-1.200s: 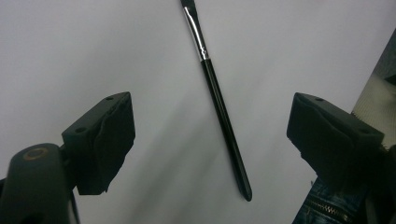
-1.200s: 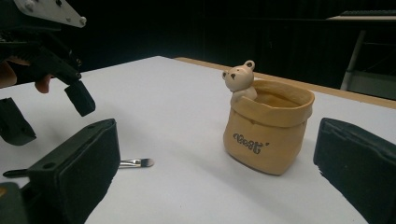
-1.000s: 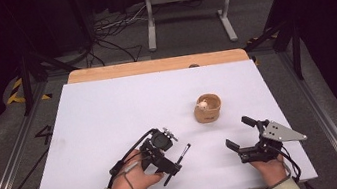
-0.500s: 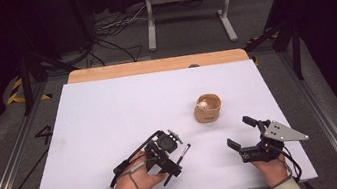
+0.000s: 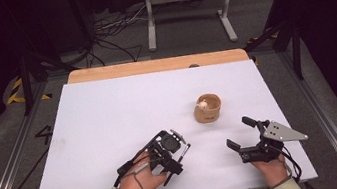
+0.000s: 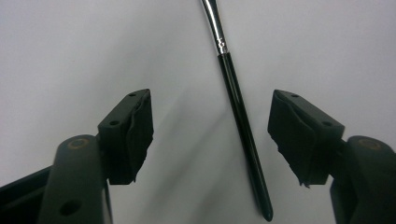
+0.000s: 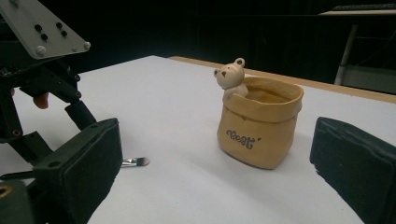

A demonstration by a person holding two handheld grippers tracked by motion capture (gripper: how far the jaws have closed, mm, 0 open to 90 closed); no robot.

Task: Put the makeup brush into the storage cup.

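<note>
Left gripper view is cutting off the brush (image 6: 243, 126) at its bristle end; it is lying on the worktop (image 5: 108, 113) between the spread jaws, untouched. One brush, one bear pot (image 5: 207, 108), two grippers. Left gripper (image 5: 177, 146) is sitting closer to the pot than before; right gripper (image 5: 238, 133) is resting open, empty.

brush (image 6: 236, 100) tip cut off (top edge)
</note>
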